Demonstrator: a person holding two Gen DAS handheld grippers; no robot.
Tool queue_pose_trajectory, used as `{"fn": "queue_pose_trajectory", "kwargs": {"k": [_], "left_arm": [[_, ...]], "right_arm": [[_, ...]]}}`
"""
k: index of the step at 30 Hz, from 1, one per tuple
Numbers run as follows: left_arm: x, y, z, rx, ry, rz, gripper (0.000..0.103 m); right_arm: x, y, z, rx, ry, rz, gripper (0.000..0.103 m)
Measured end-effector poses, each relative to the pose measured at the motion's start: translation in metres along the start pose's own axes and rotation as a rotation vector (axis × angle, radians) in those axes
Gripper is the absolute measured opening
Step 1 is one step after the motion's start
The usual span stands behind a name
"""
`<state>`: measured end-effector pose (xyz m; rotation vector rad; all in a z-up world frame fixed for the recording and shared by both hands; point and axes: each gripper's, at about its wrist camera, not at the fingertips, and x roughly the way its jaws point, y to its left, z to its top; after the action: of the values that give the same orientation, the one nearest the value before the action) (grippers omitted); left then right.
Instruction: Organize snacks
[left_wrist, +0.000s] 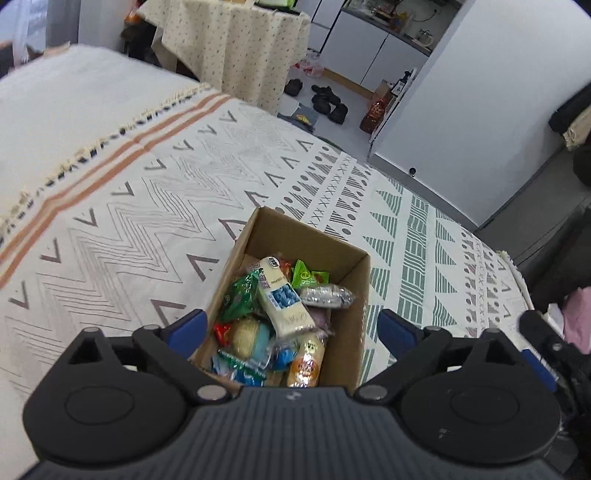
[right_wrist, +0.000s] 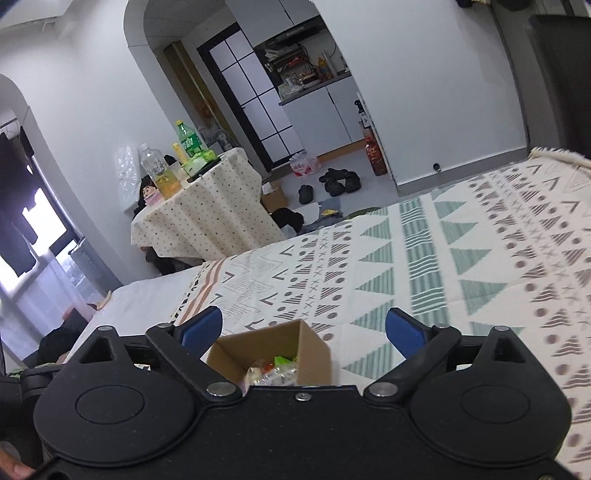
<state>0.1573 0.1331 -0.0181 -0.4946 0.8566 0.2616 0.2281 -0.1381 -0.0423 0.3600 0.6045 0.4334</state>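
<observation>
My left gripper (left_wrist: 291, 328) hangs right over the cardboard box (left_wrist: 343, 332), jaws spread wide and holding nothing, 1 blue pad on each side of the box. The box sits open-topped on the patterned blanket (left_wrist: 147, 229) that covers the bed, and it is packed with snacks. On top lies a cream packet with a blue picture (left_wrist: 282, 299), slanting from the far left toward the near right. Left of it, touching, a green wrapper (left_wrist: 238, 297). At the far end, a bright green sachet (left_wrist: 304, 275) leans by the back wall, and just beside it a silvery wrapped piece (left_wrist: 325, 295) rests against the right wall. Nearer to me, a pale round snack in a light blue pack (left_wrist: 251, 338), a red scrap of wrapper (left_wrist: 221, 330) at its left, a blue and white packet (left_wrist: 240, 369) at the near edge, and an orange-labelled pack (left_wrist: 306, 363) along the right side.

My right gripper (right_wrist: 303, 332) is open too, jaws well apart and empty, looking low across the same box (right_wrist: 310, 354); only its far corner and a few wrappers (right_wrist: 273, 369) show over my body. Beyond the bed stands a small table under a dotted cloth (right_wrist: 207, 218), carrying a green bottle (right_wrist: 188, 140) and a clear bottle with yellow drink (right_wrist: 159, 170). Dark shoes (right_wrist: 338, 182) lie on the floor.
</observation>
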Motion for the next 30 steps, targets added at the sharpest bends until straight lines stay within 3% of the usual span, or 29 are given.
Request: {"fn": "queue_pose_trajectory", "kwargs": {"k": [17, 30], "left_arm": [[-0.077, -0.027, -0.044, 0.12, -0.049, -0.009, 0.103], [-0.127, -0.028, -0.069, 0.212, -0.075, -0.04, 0.103]], "right_arm": [[-0.103, -0.023, -0.007, 0.024, -0.025, -0.01, 0.103], [-0.155, -0.01, -0.026, -0.052, 0.003, -0.057, 0.103]]}}
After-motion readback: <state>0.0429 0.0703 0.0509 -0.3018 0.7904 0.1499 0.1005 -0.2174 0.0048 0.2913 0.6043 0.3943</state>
